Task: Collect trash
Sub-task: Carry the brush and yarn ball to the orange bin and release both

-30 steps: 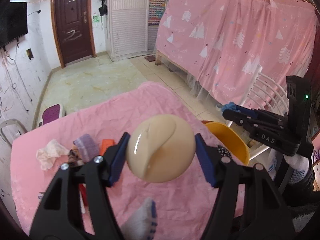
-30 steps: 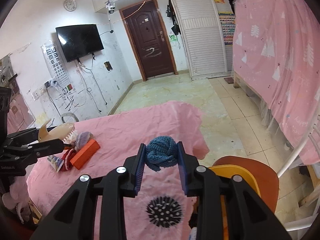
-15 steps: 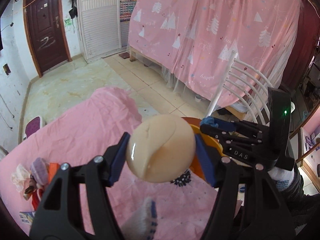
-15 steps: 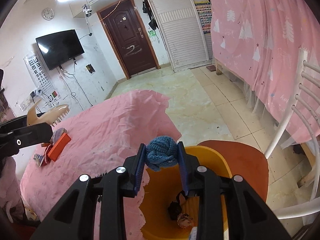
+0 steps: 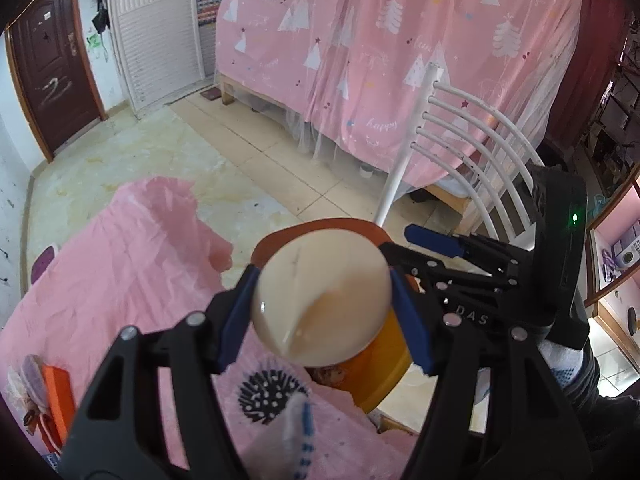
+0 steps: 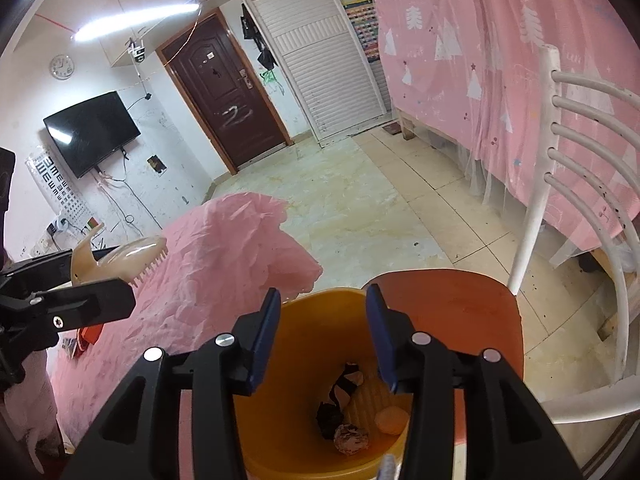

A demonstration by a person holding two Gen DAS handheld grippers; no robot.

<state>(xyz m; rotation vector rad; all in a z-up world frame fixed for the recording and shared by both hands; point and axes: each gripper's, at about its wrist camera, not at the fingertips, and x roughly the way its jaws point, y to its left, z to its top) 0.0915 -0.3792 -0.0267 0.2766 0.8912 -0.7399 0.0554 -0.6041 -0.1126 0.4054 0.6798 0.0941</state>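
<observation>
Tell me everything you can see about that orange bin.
The orange bin looks like smooth plastic, round and open-topped. It stands upright on the seat of a reddish chair beside the pink-covered table. A few scraps lie at its bottom. The right gripper hangs over its mouth, jaws opening, nothing between them.

Bright, even indoor light; a ceiling tube light [image 6: 140,20] glares at upper left of the right wrist view; both frames bow strongly with dark vignetted corners; a glossy highlight sits on the cream comb [image 5: 320,300]; shadows soft.
</observation>
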